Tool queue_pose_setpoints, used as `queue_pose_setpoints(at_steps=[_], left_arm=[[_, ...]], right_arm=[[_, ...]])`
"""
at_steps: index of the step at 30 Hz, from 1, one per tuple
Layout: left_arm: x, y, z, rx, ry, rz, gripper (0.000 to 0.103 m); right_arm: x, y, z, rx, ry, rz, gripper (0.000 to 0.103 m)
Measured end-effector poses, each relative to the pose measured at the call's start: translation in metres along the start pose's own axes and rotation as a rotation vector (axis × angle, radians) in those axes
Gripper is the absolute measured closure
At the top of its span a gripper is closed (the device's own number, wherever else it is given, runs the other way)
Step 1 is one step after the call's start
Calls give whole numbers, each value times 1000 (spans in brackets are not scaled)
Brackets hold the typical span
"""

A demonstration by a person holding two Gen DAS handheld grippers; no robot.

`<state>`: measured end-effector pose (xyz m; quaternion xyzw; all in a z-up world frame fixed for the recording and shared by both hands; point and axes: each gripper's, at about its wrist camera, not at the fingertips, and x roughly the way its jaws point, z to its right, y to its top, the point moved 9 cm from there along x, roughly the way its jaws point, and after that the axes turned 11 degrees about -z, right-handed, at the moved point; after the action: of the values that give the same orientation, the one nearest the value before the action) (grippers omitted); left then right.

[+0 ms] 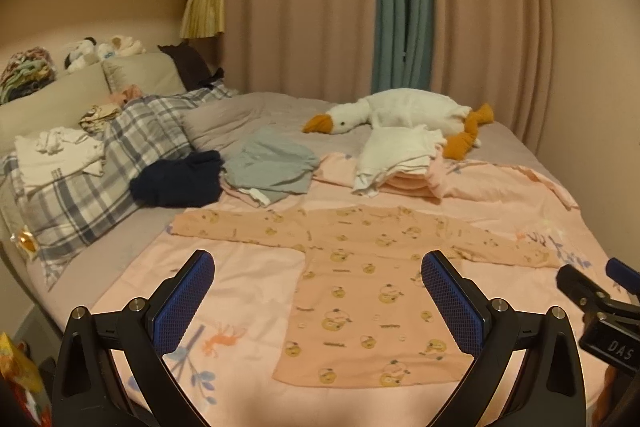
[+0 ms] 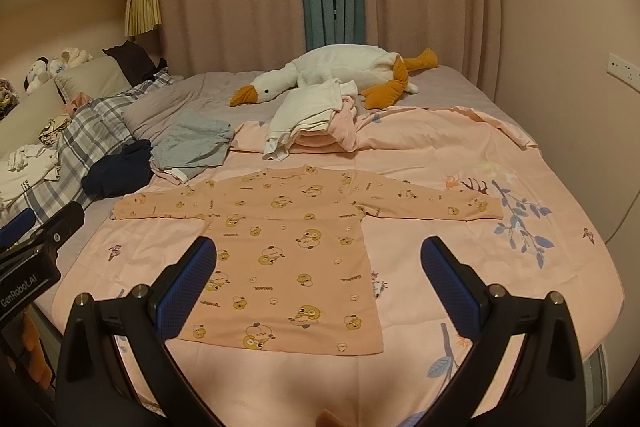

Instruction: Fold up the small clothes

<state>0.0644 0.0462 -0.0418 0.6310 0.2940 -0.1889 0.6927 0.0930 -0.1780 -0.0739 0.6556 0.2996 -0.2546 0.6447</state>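
Note:
A small peach long-sleeved shirt with yellow duck prints (image 1: 360, 291) lies flat on the pink bedspread, sleeves spread out to both sides; it also shows in the right wrist view (image 2: 288, 259). My left gripper (image 1: 318, 267) is open and empty, held above the shirt's left half near its hem. My right gripper (image 2: 319, 255) is open and empty, held above the shirt's lower body. The right gripper shows at the right edge of the left wrist view (image 1: 600, 303); the left gripper shows at the left edge of the right wrist view (image 2: 36, 239).
Behind the shirt lie a grey-green garment (image 1: 268, 167), a dark navy garment (image 1: 180, 179) and a stack of white and pink clothes (image 1: 400, 159). A white plush goose (image 1: 400, 111) lies at the far side. Plaid pillows (image 1: 92, 167) are at left. The bed's near edge is below the hem.

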Motion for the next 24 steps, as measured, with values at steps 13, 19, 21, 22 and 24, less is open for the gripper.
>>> queue_pose_setpoints(at_steps=[13,19,21,22,24], left_arm=[[0,2,-23,-41,30,5,0],[2,4,-34,-70,37,5,0],[1,4,-37,-74,40,7,0],[1,4,-40,-77,45,8,0],[0,5,-45,-86,55,10,0]], right_arm=[[0,1,-16,-19,27,5,1],[-1,0,-16,-26,20,0,1],[-2,0,-15,-26,18,1,1],[-2,0,-15,-24,18,1,1],[-2,0,-16,-18,19,1,1]])
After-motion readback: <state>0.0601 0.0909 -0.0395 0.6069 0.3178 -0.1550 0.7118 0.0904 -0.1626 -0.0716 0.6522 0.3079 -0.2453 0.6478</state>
